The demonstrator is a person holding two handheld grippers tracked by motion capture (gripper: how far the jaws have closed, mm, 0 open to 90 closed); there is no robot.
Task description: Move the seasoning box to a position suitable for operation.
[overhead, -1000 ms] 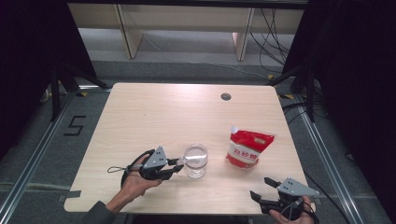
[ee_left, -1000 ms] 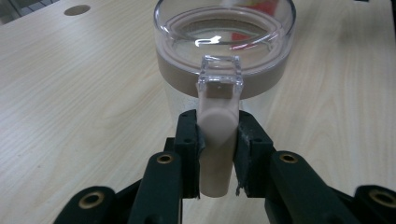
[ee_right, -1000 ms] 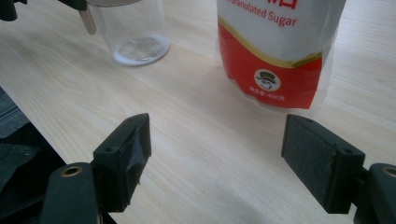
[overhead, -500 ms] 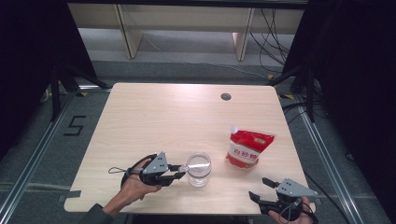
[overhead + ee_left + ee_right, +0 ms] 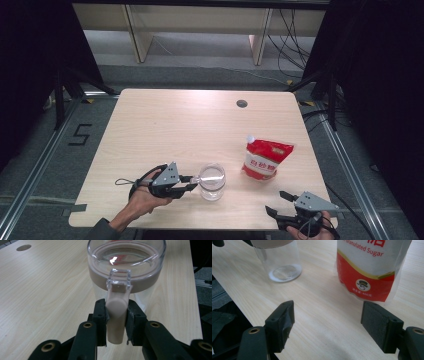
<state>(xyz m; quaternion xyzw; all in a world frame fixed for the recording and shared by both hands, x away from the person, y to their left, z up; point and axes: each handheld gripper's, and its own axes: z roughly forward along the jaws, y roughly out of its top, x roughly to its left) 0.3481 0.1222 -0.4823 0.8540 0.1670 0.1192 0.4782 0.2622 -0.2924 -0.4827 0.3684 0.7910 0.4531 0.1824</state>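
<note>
Item: clear jar with a clear lid and a beige handle, standing upright on the wooden table near its near edge, left of centre; a little white powder lies at its bottom in the right gripper view. Item: red-and-white sugar bag, standing to the right of the jar and apart from it, a white spout at its top left corner. Item: left gripper, jaws closed on the beige handle, one pad pressing each side of it, as the left gripper view shows. Item: right gripper, at the near right corner of the table, jaws wide apart, holding and touching nothing; the bag sits beyond it. Handling note, as a judgement: the work in hand appears to be steadying the jar by its handle so that sugar can go in. To do this well, the grip should stay square and firm on the handle, the jar should stay flat on the table, and the free gripper should take the bag low on its body, clear of the spout.
</note>
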